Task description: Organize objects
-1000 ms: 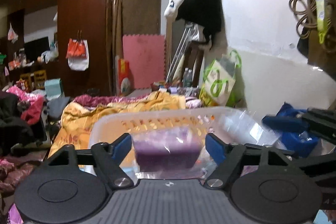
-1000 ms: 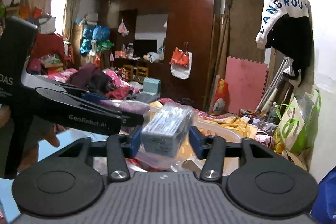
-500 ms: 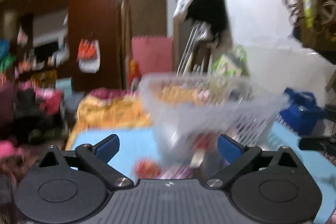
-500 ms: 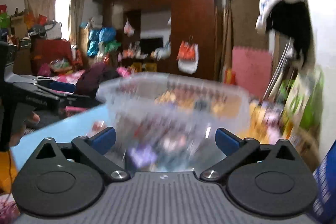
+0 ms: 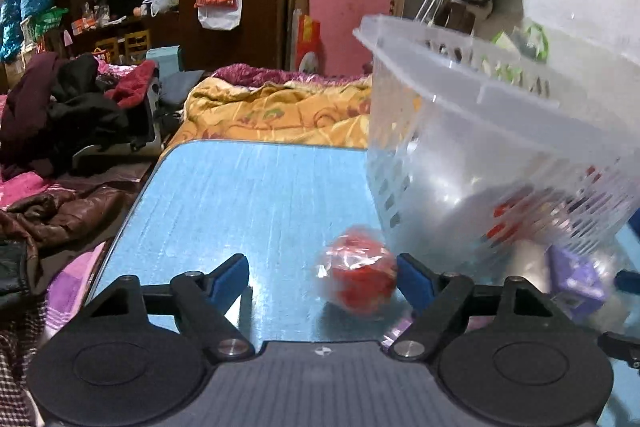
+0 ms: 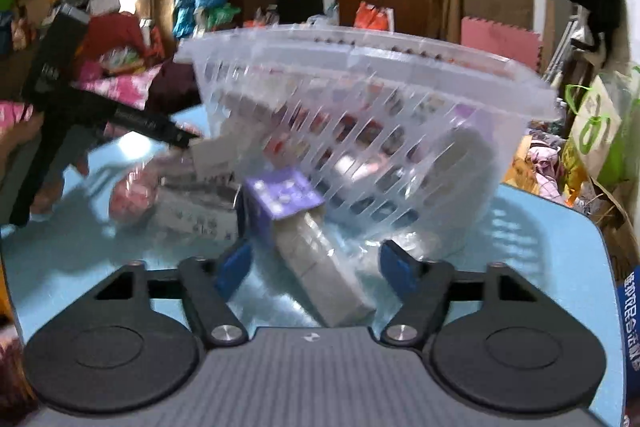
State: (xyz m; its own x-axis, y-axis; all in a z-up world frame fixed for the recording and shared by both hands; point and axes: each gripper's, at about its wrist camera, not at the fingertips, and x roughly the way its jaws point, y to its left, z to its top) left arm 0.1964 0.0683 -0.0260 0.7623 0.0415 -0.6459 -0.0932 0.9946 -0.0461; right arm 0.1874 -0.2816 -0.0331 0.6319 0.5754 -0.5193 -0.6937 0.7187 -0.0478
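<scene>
- Left tool (image 5: 323, 277): jaws part-open, have just been closing in; nothing gripped. Red wrapped item (image 5: 357, 279) sits on the blue desk (image 5: 256, 187) between the fingers, hard up against the right-hand pad, clear gap to the left-hand pad. Blurred, so can't tell if pad actually presses it.
- Clear plastic basket (image 5: 500, 131) stands tilted on the desk, ahead and to the right of left tool; slotted wall, small items inside, blurred.
- Purple box (image 5: 576, 279) on desk by basket's base, to the right, outside left tool's fingers.
- Right tool (image 6: 316, 265): jaws part-open, also just been closing; nothing clamped. Grey wrapped pack (image 6: 324, 267) lies on desk between the fingers, slanting, both pads apart from it.
- Same purple box (image 6: 282, 197) rests just beyond the pack, near the left-hand finger tip, in front of basket (image 6: 360, 99).
- Basket leans over directly ahead of right tool.
- Left tool (image 6: 188, 139) seen far left in right view; hand (image 6: 44, 183) on its grip, red item (image 6: 134, 195) below it.
</scene>
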